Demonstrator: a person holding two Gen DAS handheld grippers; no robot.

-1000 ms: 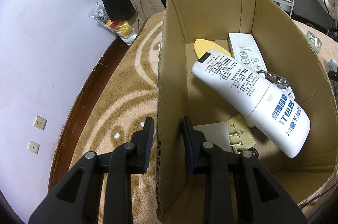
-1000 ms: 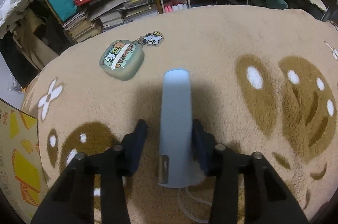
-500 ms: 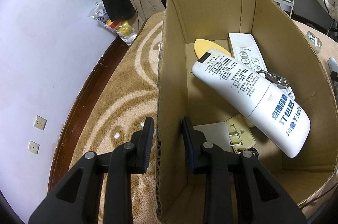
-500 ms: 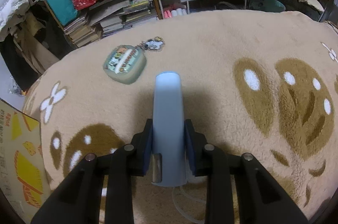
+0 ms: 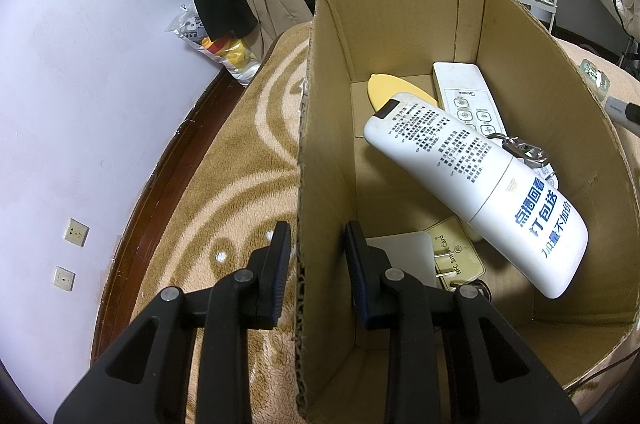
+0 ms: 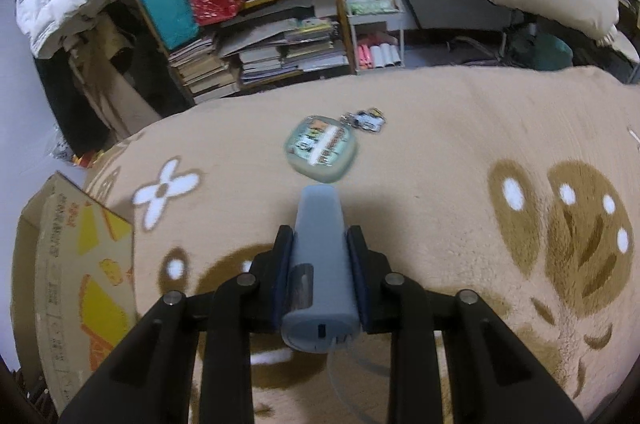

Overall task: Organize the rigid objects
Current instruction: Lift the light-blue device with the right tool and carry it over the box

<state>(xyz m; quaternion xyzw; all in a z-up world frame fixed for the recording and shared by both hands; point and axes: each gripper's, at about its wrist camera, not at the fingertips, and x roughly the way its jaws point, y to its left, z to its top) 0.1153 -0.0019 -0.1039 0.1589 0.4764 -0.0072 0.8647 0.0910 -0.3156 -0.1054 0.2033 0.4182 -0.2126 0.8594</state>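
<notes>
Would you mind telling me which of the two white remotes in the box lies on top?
The larger white remote with blue lettering lies on top, slanting across the smaller button-faced remote beneath it.

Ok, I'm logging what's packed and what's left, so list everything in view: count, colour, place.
cardboard box: 1, brown, on the rug, open top
white remotes: 2, white, inside the box, the larger lying across the smaller
yellow oval piece: 1, yellow, in the box under the larger remote
cards: 2, one white, one cream, on the box floor
metal clip: 1, silver, on the larger remote
grey-blue device: 1, held above the rug
green case: 1, with charms, on the rug beyond the device
rug: 1, beige with brown patterns
left gripper: black, jaws straddling the box wall
right gripper: black, jaws shut on the device
</notes>
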